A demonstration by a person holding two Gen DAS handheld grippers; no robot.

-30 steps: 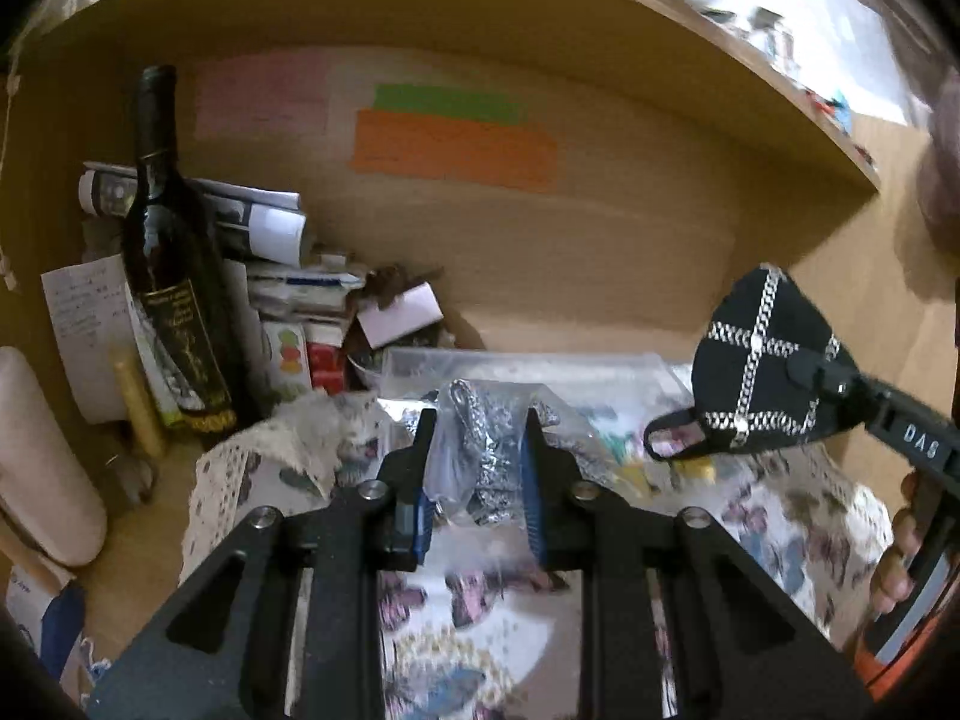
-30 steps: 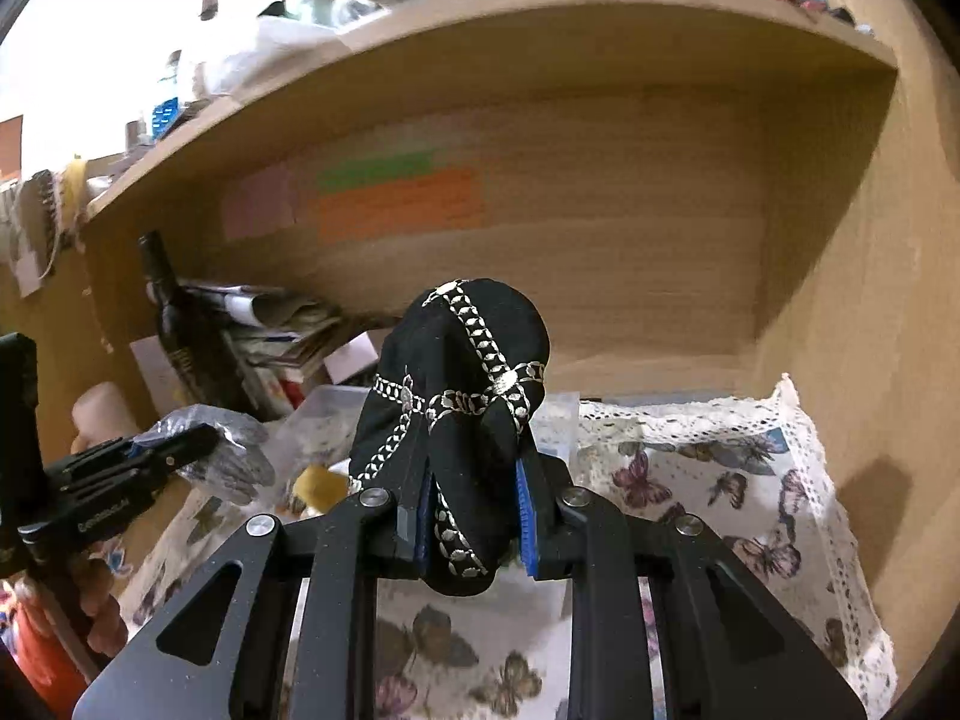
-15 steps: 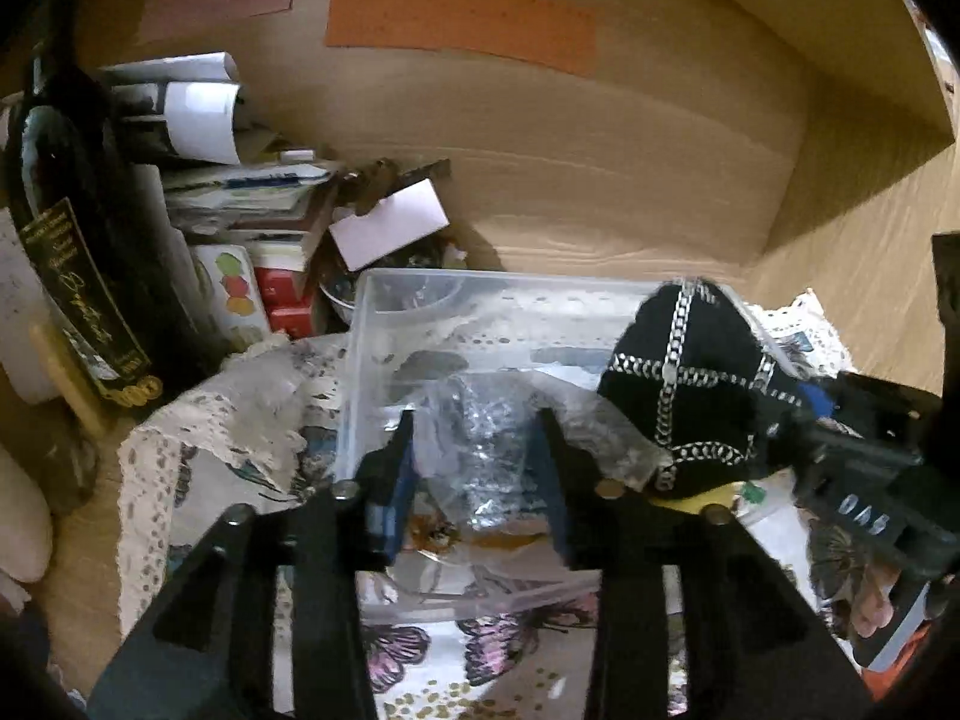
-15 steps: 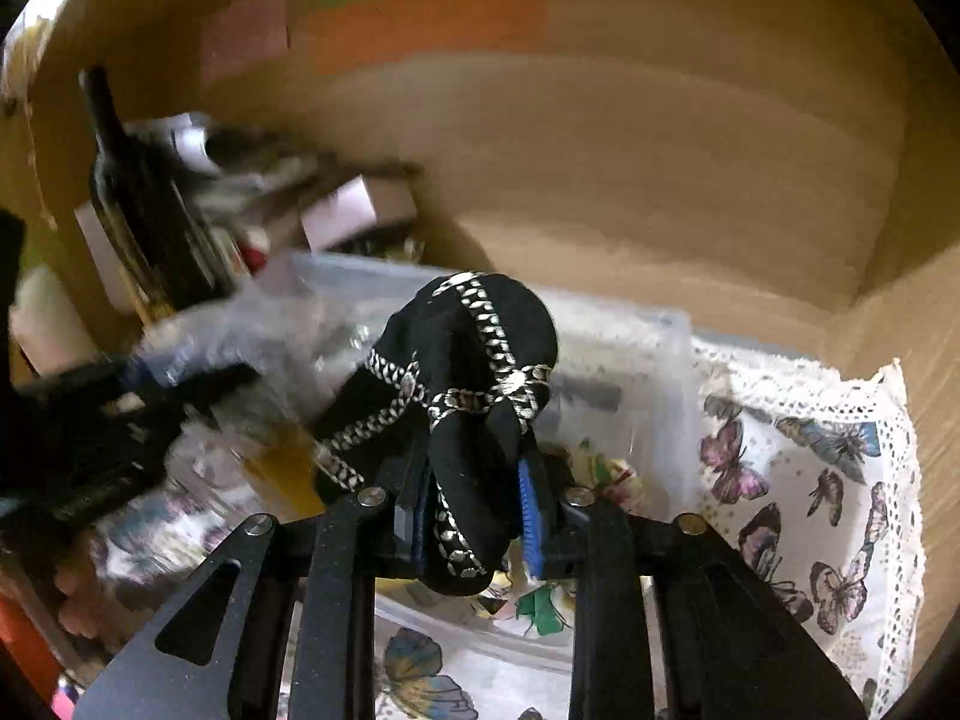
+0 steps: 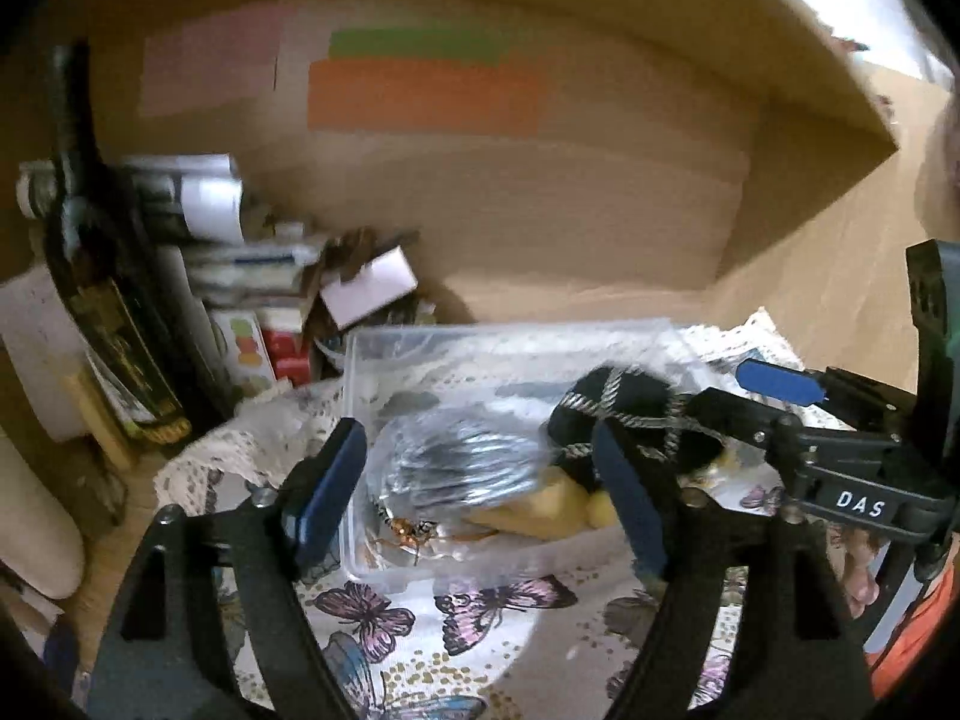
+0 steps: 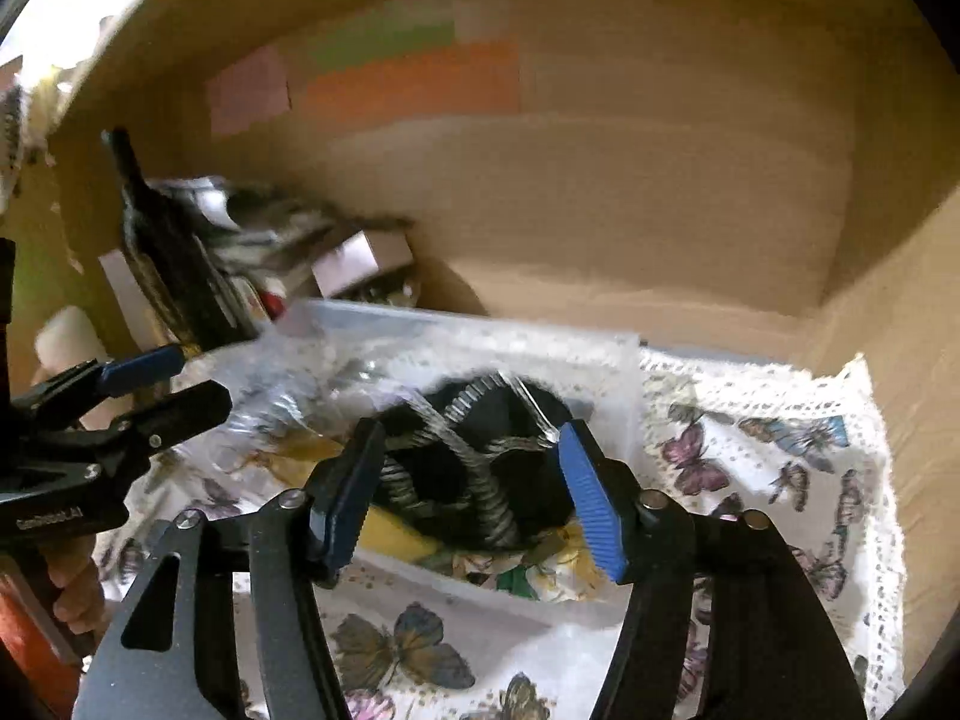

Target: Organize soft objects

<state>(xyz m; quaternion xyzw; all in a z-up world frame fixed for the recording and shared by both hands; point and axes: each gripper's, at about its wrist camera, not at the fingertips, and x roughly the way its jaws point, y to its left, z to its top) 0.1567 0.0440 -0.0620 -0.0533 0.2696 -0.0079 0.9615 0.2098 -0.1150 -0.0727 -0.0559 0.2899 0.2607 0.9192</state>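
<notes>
A clear plastic box (image 5: 354, 372) (image 6: 624, 360) stands on a butterfly-print cloth (image 5: 480, 618) (image 6: 780, 450) inside a wooden shelf. In it lie a clear bag of silver stuff (image 5: 456, 462) (image 6: 300, 390), a black cap with silver chains (image 5: 624, 402) (image 6: 480, 468) and yellow soft things (image 5: 540, 510). My left gripper (image 5: 480, 498) is open, its jaws either side of the bag. My right gripper (image 6: 468, 498) is open, its jaws either side of the cap; it also shows in the left wrist view (image 5: 744, 396).
A dark wine bottle (image 5: 102, 300) (image 6: 162, 246), rolled papers (image 5: 198, 198) and small boxes (image 5: 366, 288) crowd the shelf's back left corner. Coloured paper strips (image 5: 420, 90) are stuck on the back wall. The shelf's side wall (image 6: 912, 330) rises on the right.
Both grippers lowered over the box and opened. The silver bag and the black cap were let go and now lie in the box.
</notes>
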